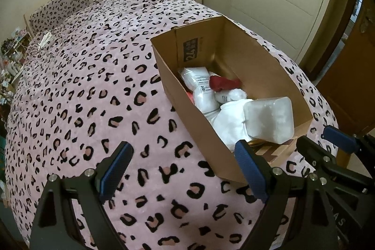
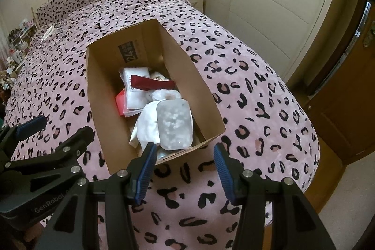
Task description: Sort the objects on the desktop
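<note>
Both grippers tilted down over the bed (image 1: pixel 82 90), jaws apart and empty.

Cardboard box (image 2: pixel 103 95) at frame centre, long axis running toward the pillows; left gripper (image 1: pixel 182 170) wide, right gripper (image 2: pixel 186 170) narrower; frosted plastic container (image 2: pixel 174 125) lying in the box's near end.

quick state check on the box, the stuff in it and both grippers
box: open on top, on the bed, partly filled
clear container: in the box, on top, near end
red item: in the box, further back
left gripper: open, empty
right gripper: open, empty
</note>
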### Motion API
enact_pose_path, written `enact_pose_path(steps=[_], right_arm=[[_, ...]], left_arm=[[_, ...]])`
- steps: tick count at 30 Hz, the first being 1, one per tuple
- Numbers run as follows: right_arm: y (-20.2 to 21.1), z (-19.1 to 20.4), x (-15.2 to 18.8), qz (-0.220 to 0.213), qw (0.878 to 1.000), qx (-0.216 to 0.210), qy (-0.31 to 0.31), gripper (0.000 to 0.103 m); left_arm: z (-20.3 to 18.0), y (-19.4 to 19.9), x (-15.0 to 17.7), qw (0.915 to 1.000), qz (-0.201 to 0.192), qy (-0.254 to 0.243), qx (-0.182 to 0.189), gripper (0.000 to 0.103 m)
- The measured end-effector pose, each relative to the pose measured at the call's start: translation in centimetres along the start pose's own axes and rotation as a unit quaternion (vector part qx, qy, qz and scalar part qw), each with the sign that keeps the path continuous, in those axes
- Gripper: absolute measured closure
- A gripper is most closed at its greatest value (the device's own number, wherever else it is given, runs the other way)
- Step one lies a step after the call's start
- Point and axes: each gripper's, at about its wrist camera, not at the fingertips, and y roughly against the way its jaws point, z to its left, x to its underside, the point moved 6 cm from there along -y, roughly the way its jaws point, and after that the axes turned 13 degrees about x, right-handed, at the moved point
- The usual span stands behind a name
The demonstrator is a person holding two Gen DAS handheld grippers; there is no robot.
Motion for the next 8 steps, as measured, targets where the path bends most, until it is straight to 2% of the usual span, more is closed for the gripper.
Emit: enact_pose_path(steps=[8], right_arm=[[0.0, 0.25, 0.05, -0.001, 1.0, 0.005, 0.005, 0.051]], left_arm=[[0.08, -0.04, 0.09, 0.9999, -0.005, -0.005, -0.009, 0.013]])
